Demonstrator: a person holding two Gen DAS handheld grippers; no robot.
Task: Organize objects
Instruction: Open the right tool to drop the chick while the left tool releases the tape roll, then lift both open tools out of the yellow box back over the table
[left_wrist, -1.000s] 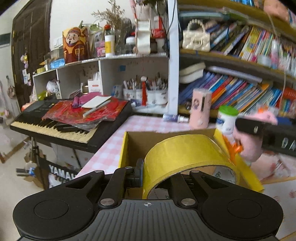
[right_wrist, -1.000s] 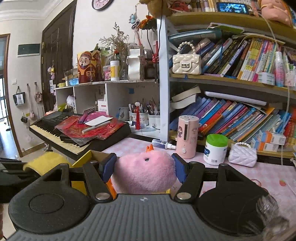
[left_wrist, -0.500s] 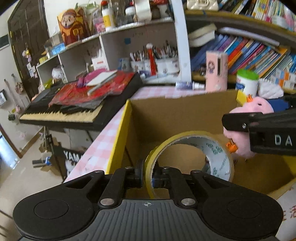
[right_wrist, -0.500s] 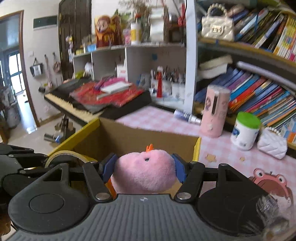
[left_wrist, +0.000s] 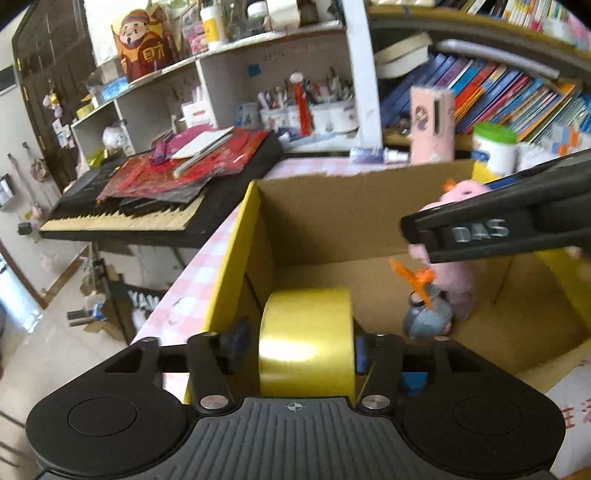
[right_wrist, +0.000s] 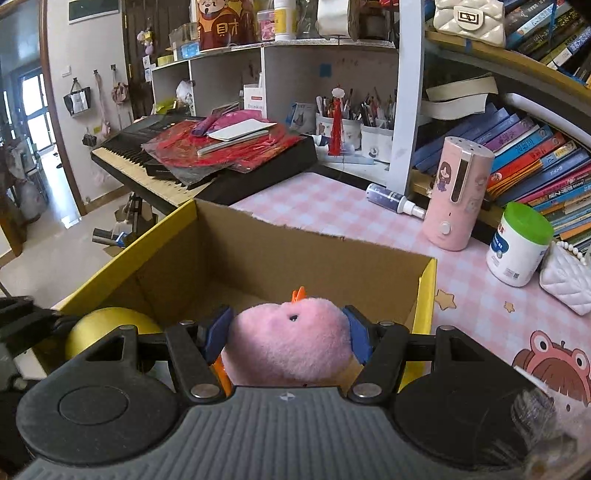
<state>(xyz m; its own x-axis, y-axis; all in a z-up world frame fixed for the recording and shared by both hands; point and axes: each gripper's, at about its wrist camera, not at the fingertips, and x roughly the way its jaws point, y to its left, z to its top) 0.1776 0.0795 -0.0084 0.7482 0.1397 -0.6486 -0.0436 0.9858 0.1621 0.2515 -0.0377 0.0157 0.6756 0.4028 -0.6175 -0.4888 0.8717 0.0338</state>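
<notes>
Inside the cardboard box (left_wrist: 354, 206), my left gripper (left_wrist: 301, 349) was opening its jaws around the yellow tape roll (left_wrist: 306, 341) standing on edge. My right gripper (right_wrist: 286, 334) clenched the pink plush chick (right_wrist: 290, 341) over the box.

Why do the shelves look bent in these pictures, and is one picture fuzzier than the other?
Both views curve the bookshelf, typical of a fisheye lens; the left wrist view is softer, the pink cylinder and right gripper smeared, with glare on the yellow tape roll; the right wrist view is crisp on the pink plush toy.
</notes>
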